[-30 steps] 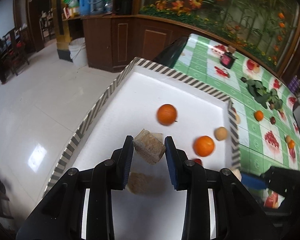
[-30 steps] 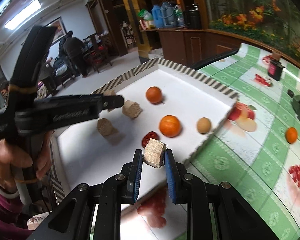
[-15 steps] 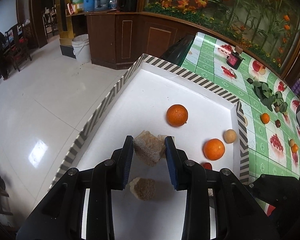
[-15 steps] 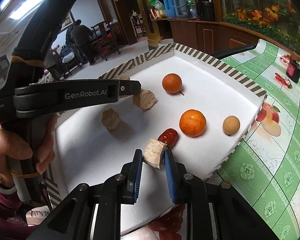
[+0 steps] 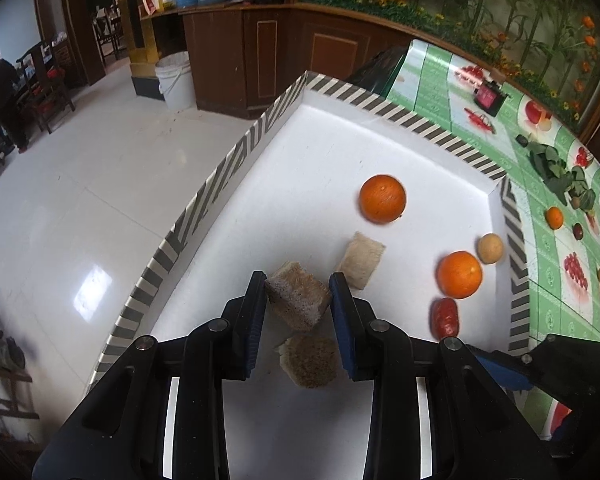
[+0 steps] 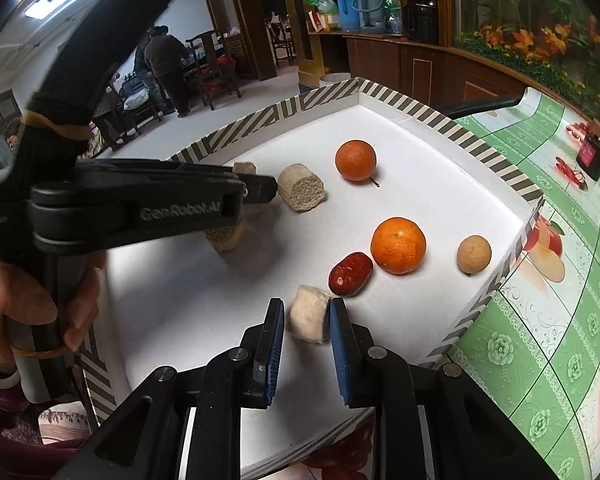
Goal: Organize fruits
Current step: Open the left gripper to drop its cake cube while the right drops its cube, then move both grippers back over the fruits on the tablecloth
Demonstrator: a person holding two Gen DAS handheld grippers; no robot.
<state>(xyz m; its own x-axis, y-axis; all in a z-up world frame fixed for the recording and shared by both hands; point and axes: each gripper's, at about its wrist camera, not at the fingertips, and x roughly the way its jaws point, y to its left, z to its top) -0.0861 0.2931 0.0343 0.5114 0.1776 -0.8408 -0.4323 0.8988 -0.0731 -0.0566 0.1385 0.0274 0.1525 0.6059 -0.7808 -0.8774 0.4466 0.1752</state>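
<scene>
A white tray with a striped rim (image 5: 236,160) (image 6: 420,108) holds two oranges (image 5: 382,198) (image 5: 459,274), a tan longan (image 5: 490,248), a red date (image 5: 444,317) and two pale sugarcane pieces (image 5: 360,260) (image 5: 310,360). My left gripper (image 5: 298,296) is shut on a brown sugarcane piece (image 5: 298,300), held above the tray's near left part. My right gripper (image 6: 306,314) is shut on a pale sugarcane piece (image 6: 309,314), low over the tray beside the date (image 6: 350,273). In the right wrist view the left gripper's arm hides part of the cane pieces.
A green fruit-print tablecloth (image 5: 548,280) carries small oranges (image 5: 554,217), leaves (image 5: 560,172) and a dark box (image 5: 488,96). White floor lies left of the tray. A white bucket (image 5: 176,80) and wooden cabinets stand behind. People sit far left.
Both grippers have moved forward over the tray with their cane pieces. The right one has come down close beside the date. The left one now sits over a lying cane piece.
</scene>
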